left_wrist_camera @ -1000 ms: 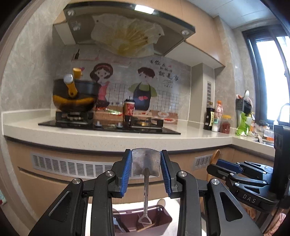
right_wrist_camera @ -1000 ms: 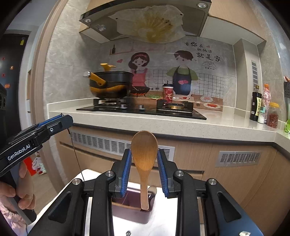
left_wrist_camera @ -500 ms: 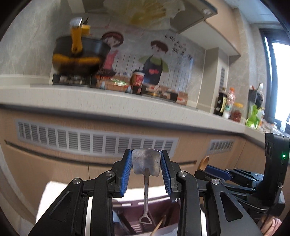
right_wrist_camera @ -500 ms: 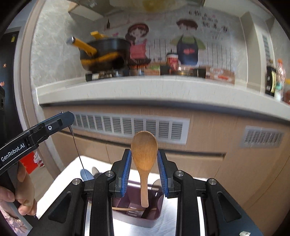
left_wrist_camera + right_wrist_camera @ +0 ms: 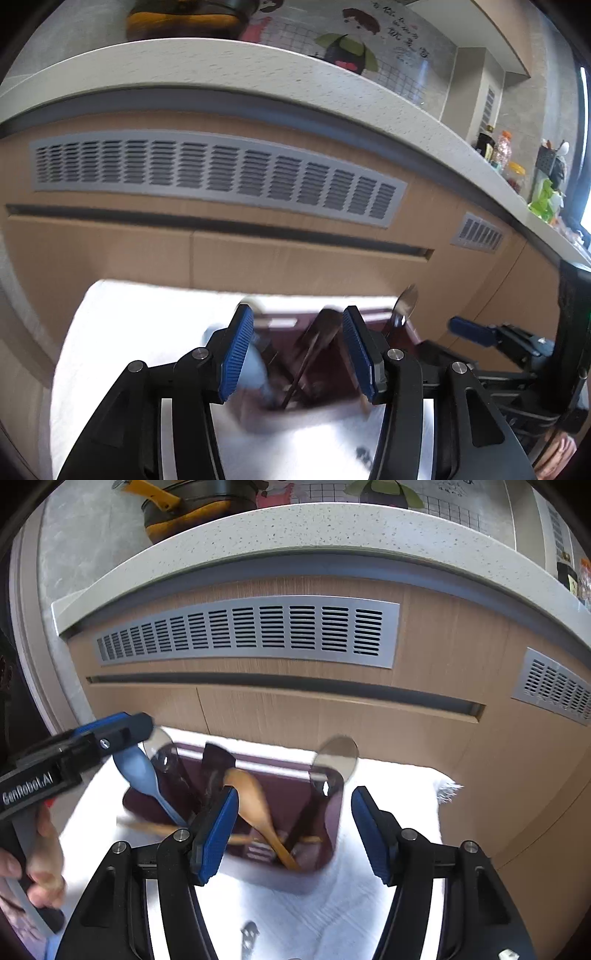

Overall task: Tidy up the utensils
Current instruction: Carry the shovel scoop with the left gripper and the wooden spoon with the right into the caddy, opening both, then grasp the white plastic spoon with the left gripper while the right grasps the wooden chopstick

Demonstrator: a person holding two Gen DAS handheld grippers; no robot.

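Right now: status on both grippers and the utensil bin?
Left gripper and right gripper: jaws just opened, holding nothing. Wooden spoon and metal spatula dropped into maroon bin. Nothing in the way.

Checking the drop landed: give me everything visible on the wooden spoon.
The wooden spoon is light brown, one piece, with an oval bowl and a slim handle. It leans bowl up and handle down inside the maroon bin, its handle end near the bin's front wall. It lies beyond the right claw, whose jaws stand apart and do not press it. A thin wooden stick crosses behind it; contact unclear.
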